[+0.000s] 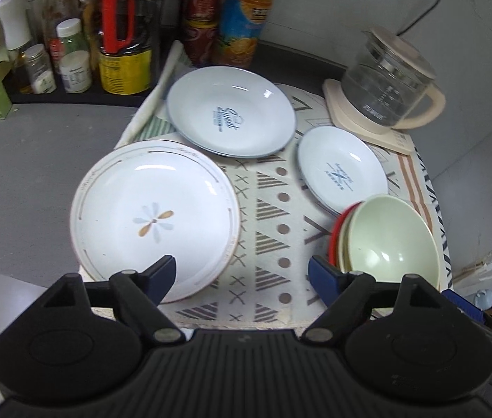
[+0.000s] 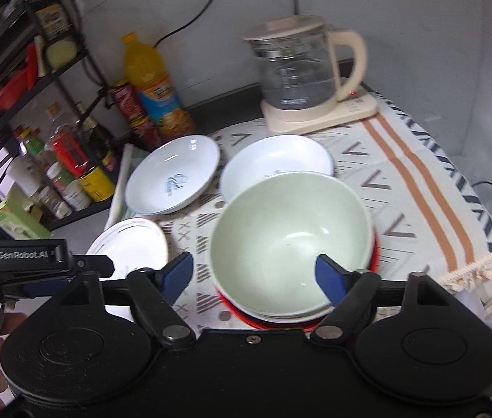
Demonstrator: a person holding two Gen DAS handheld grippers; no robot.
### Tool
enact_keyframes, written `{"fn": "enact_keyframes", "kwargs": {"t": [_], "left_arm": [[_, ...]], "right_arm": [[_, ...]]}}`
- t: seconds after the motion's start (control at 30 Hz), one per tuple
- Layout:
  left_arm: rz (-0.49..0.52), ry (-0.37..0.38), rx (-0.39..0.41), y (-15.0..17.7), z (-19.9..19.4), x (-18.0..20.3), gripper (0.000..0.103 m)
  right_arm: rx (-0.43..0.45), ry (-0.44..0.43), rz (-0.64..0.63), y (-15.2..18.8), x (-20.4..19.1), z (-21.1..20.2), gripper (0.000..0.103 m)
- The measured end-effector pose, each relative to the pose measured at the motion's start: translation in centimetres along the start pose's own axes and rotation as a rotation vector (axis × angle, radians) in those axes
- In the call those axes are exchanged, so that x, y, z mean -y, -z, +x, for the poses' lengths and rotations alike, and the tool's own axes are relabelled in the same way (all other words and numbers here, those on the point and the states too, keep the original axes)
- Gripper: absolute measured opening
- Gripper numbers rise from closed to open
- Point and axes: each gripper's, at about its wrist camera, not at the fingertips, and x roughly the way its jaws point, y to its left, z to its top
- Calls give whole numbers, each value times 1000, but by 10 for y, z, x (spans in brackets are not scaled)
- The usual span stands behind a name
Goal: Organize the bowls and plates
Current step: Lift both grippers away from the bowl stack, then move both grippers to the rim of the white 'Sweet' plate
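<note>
A flower-pattern plate [image 1: 155, 216] lies at the mat's near left; it also shows in the right wrist view [image 2: 131, 247]. A large blue-rimmed plate [image 1: 232, 111] [image 2: 174, 174] lies behind it. A small blue-rimmed plate [image 1: 341, 170] [image 2: 277, 160] lies to the right. A stack of bowls, pale green [image 1: 392, 240] [image 2: 291, 237] on top and red [image 2: 273, 320] at the bottom, sits at the near right. My left gripper [image 1: 242, 275] is open, its left finger over the flower plate's near rim. My right gripper [image 2: 254, 275] is open, its right finger inside the green bowl and its left finger outside it.
A glass kettle [image 1: 388, 83] [image 2: 301, 69] on a beige base stands at the back right of the patterned mat [image 1: 270, 216]. Bottles and jars, among them an orange juice bottle [image 1: 246, 17] [image 2: 155, 87], crowd the back left. A wall runs along the right.
</note>
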Motion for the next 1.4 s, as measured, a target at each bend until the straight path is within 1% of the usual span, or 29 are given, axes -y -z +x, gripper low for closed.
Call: {"fn": "enact_keyframes", "kwargs": {"t": [0.2, 0.47, 0.53, 0.67, 0.9, 1.13, 1.23, 1.4], "left_arm": [[-9, -26, -1, -12, 2, -25, 82], [-41, -34, -16, -29, 12, -61, 82], [-50, -39, -16, -34, 16, -70, 82], [-79, -27, -22, -45, 24, -84, 82], [-98, -14, -33, -65, 46, -99, 82], [-93, 15, -25, -89, 66, -104, 82], [-93, 33, -13, -99, 75, -106, 82], [-96, 47, -6, -114, 93, -109, 82]], "right_arm": [[-11, -11, -35, -7, -24, 15, 81], [-37, -10, -57, -14, -52, 40, 84], [-42, -8, -60, -16, -59, 46, 86], [-54, -9, -67, -20, -70, 57, 88], [-76, 13, -59, -27, -81, 81, 88], [-65, 21, -30, -40, -88, 101, 88], [-63, 23, -8, -45, -89, 111, 86], [-85, 37, 43, -51, -88, 130, 82]]}}
